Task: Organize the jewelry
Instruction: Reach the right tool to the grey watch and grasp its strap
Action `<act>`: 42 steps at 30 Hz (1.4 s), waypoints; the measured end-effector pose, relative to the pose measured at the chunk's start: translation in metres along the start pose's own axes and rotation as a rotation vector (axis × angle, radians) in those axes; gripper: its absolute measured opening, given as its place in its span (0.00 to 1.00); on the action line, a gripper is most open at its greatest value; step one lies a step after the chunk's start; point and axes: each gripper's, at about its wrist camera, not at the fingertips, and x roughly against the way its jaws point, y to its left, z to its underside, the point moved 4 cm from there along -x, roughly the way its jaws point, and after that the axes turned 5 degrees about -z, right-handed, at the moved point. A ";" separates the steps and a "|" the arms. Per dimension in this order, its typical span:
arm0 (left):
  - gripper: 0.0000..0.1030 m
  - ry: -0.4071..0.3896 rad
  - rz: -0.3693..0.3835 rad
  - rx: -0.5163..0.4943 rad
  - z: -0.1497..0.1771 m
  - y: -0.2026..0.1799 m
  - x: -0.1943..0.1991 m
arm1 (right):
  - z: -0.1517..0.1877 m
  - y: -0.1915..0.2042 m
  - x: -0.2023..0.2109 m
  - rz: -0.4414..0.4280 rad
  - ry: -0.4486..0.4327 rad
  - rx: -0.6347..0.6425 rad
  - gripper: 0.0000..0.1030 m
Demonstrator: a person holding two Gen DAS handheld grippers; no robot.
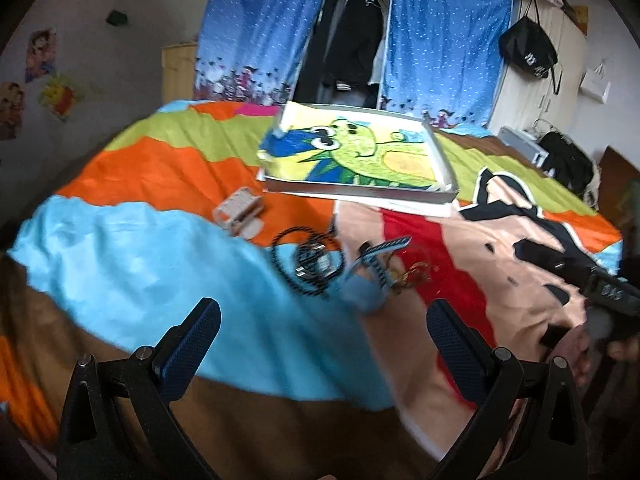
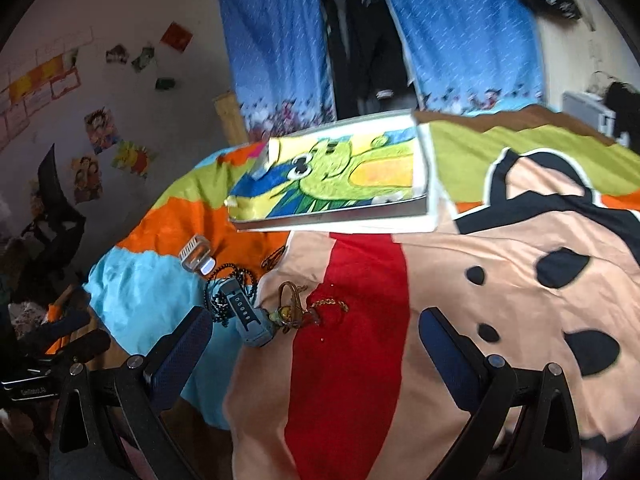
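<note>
Left gripper (image 1: 324, 324) fingers spread (empty), jewelry pile (image 1: 320, 268) beyond, bedspread (image 1: 132, 240)

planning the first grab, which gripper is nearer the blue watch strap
Hard to call; maybe the right gripper. The blue watch strap lies just ahead of its left finger. The left gripper has it ahead, between its open fingers.
</note>
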 end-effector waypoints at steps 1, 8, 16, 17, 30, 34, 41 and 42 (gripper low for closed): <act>0.98 0.001 0.022 0.012 -0.002 -0.001 -0.007 | -0.003 -0.002 -0.008 -0.022 0.020 0.007 1.00; 0.82 0.034 0.084 -0.008 -0.016 -0.012 -0.052 | -0.013 -0.021 -0.056 -0.122 0.093 -0.003 0.94; 0.61 0.090 0.152 -0.046 -0.021 -0.022 -0.093 | -0.005 -0.024 -0.089 -0.201 0.188 0.009 0.62; 0.59 0.092 0.153 -0.056 -0.021 -0.022 -0.097 | -0.003 -0.022 -0.094 -0.209 0.204 0.026 0.62; 0.32 0.166 0.230 -0.047 -0.024 -0.025 -0.127 | 0.005 -0.021 -0.123 -0.223 0.281 0.047 0.15; 0.20 0.165 0.223 -0.070 -0.024 -0.030 -0.128 | 0.002 -0.019 -0.120 -0.212 0.265 0.052 0.06; 0.10 0.160 0.185 -0.048 -0.024 -0.026 -0.127 | -0.007 -0.011 -0.109 -0.208 0.216 0.068 0.04; 0.10 0.158 0.182 -0.043 -0.024 -0.026 -0.126 | -0.008 -0.008 -0.108 -0.212 0.210 0.074 0.04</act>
